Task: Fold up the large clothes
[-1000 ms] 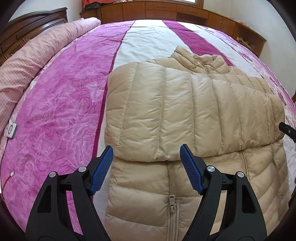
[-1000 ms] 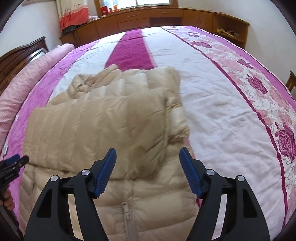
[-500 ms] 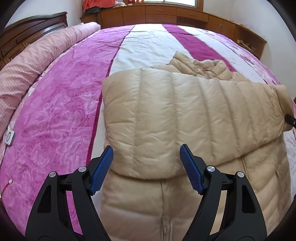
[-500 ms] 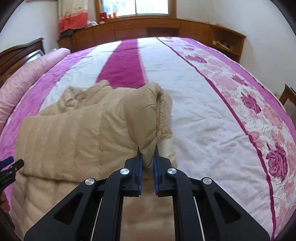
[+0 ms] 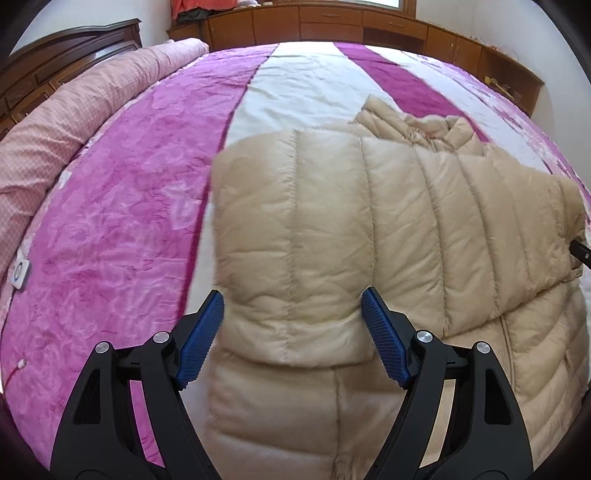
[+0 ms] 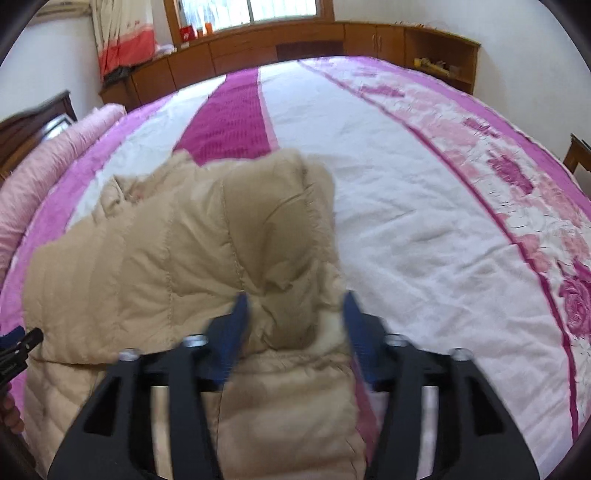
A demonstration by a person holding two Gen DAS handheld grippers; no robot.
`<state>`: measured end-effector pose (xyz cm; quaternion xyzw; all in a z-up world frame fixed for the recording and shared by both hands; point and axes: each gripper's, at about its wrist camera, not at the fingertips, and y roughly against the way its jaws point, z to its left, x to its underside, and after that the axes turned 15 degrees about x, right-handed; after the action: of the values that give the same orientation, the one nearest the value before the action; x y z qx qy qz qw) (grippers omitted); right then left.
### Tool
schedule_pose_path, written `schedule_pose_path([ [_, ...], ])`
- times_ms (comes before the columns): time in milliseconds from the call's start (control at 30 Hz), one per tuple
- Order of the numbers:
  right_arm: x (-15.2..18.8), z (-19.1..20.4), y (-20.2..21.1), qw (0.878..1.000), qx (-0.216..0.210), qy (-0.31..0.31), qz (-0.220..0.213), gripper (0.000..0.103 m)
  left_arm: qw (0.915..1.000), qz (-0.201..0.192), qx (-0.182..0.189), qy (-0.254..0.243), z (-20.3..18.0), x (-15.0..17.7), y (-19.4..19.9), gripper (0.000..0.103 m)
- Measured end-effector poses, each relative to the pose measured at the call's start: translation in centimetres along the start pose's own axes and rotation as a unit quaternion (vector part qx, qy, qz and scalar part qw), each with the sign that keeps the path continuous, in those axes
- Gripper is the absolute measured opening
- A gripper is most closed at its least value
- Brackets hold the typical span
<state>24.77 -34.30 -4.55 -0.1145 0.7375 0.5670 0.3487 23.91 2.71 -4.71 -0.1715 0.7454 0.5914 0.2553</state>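
Left gripper point(image 5: 291, 336): your jaws are wide apart around the folded sleeve's edge, not squeezing it.
Right gripper point(image 6: 295, 336): blurry, jaws apart around the cuff.
Jacket point(image 5: 388, 229): right ahead on the bed point(image 5: 110, 221), collar pointing away from you, sleeve lying sideways across it.

Soft daylight from window point(image 6: 284, 14) — fisheye-warped edges, right view motion-blurred.

A beige quilted puffer jacket point(image 5: 388, 236) lies front-up, its front zipper point(image 5: 508, 332) closed, with one sleeve point(image 6: 184, 266) folded crosswise over the chest; its collar point(image 5: 413, 125) is bunched at the far end.
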Motion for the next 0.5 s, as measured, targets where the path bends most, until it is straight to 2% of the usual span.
schedule_pose_path([
  [267,2.2,-2.5,6.4,0.999,-0.030,0.010,-0.030,0.071,1.0000,0.001,0.002,-0.004,0.6,1.7,4.8,0.077],
  [500,7.0,-3.6,10.5,0.998,-0.063,0.020,-0.015,0.076,0.9997,0.011,0.006,-0.020,0.3,5.7,9.2,0.081],
])
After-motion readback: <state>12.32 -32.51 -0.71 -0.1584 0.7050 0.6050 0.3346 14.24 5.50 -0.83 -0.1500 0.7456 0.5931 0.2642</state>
